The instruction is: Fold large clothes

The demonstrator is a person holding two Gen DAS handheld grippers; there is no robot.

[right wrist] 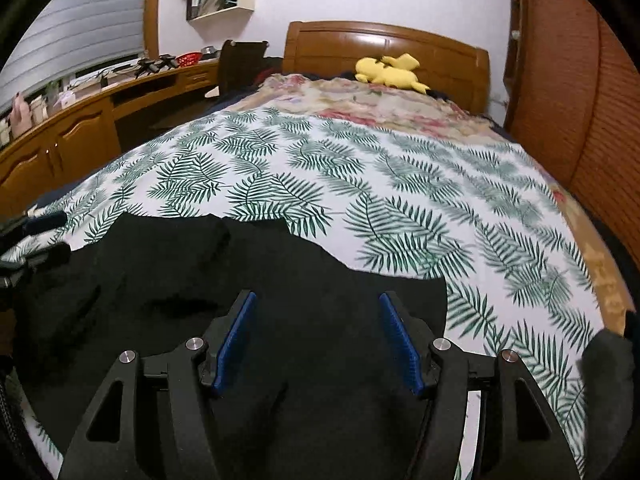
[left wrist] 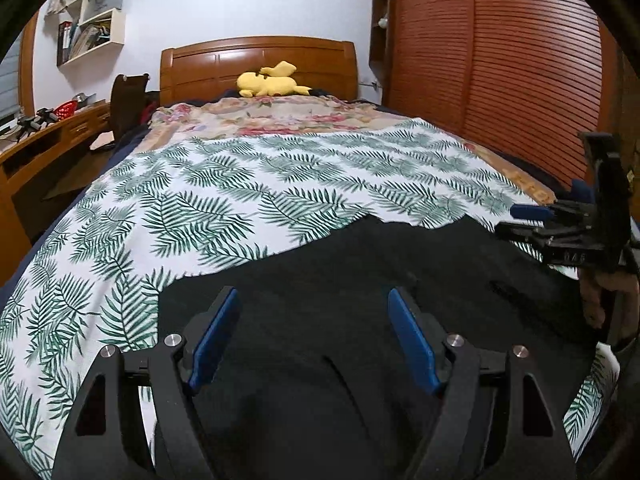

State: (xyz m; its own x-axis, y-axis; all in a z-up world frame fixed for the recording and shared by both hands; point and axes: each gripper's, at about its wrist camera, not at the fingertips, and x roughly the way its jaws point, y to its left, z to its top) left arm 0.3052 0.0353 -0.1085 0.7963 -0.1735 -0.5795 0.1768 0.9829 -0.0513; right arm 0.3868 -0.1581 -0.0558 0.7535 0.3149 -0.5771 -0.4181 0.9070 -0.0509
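A large black garment [left wrist: 340, 280] lies spread on the leaf-print sheet [left wrist: 224, 184] at the near end of the bed; it also shows in the right wrist view [right wrist: 240, 272]. My left gripper [left wrist: 314, 300] is open, its blue pads wide apart just above the cloth, holding nothing. My right gripper [right wrist: 316, 304] is open too, above the garment's right part and empty. The right gripper shows in the left wrist view [left wrist: 536, 216] at the far right, over the garment's edge. The left gripper's fingers [right wrist: 44, 240] show at the left edge of the right wrist view.
A yellow plush toy [left wrist: 268, 82] lies by the wooden headboard [left wrist: 256, 64] on a floral blanket [left wrist: 272, 116]. A wooden desk [right wrist: 80, 120] with clutter runs along the left. A slatted wooden wardrobe [left wrist: 500, 60] stands close on the right. Wall shelves [left wrist: 92, 32] hang above the desk.
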